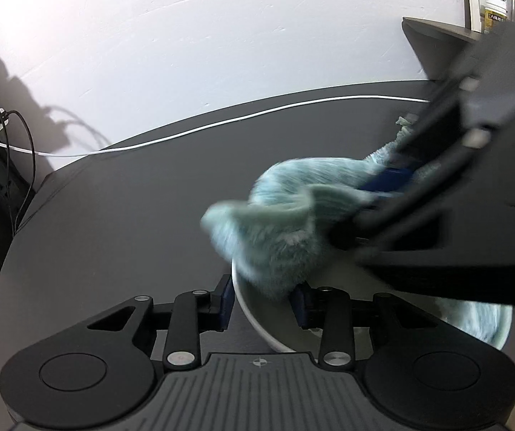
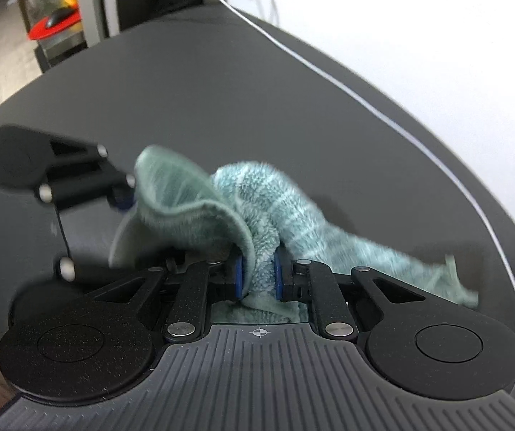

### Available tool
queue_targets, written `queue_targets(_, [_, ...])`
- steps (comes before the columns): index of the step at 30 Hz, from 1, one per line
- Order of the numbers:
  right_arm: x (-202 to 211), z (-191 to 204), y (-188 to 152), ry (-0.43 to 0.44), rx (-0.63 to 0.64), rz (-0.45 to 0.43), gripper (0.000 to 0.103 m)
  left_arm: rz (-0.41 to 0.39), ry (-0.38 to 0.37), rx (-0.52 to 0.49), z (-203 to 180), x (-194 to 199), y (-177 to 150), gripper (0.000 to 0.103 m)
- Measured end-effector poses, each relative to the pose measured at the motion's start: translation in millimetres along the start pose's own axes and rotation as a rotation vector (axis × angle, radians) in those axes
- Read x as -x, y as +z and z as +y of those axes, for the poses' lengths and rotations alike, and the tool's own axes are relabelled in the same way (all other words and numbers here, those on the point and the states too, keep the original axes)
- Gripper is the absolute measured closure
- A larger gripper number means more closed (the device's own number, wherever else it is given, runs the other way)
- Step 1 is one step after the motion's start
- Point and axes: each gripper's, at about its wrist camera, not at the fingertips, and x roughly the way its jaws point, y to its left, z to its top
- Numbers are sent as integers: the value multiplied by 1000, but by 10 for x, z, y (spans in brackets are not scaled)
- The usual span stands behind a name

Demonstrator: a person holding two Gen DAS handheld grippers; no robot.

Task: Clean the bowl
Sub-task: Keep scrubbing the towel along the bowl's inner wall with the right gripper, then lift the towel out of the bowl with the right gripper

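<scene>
Bowl (image 1: 257, 318) on dark table (image 1: 131, 215); white wall (image 1: 185, 36) behind.

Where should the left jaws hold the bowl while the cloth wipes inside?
On the near rim of the bowl, from the open top, one jaw inside the wall and one outside, as the left gripper sits. The thin upright wall suits this pinch, clear of the cloth.

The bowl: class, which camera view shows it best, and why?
The left wrist view. There the white bowl shows its curved rim and inner wall between the left gripper fingers, with the teal cloth hanging into it. In the right wrist view the cloth and the right gripper cover the bowl almost entirely.
</scene>
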Motion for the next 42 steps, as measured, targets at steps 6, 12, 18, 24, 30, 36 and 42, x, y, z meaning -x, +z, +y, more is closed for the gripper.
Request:
queue_targets(6, [201, 17, -85, -24, -19, -77, 85, -2, -14, -40, -61, 44, -35, 63])
queue_targets(12, [154, -63, -77, 14, -44, -68, 85, -66, 23, -307, -309, 109, 29, 50])
queue_targets(18, [120, -118, -77, 12, -51, -71, 86, -46, -38, -272, -308, 98, -18, 76])
queue_targets(24, [44, -129, 85, 56, -32, -73, 86, -7, 12, -156, -249, 141, -76, 79])
queue_targets(30, [-13, -87, -47, -2, 44, -13, 88, -21, 11, -143, -215, 86, -100, 71])
queue_targets(36, [171, -15, -228, 19, 32, -8, 85, -33, -8, -131, -264, 126, -104, 71])
queue_targets(42, [576, -112, -178, -135, 58, -112, 85, -34, -20, -120, -189, 78, -72, 69])
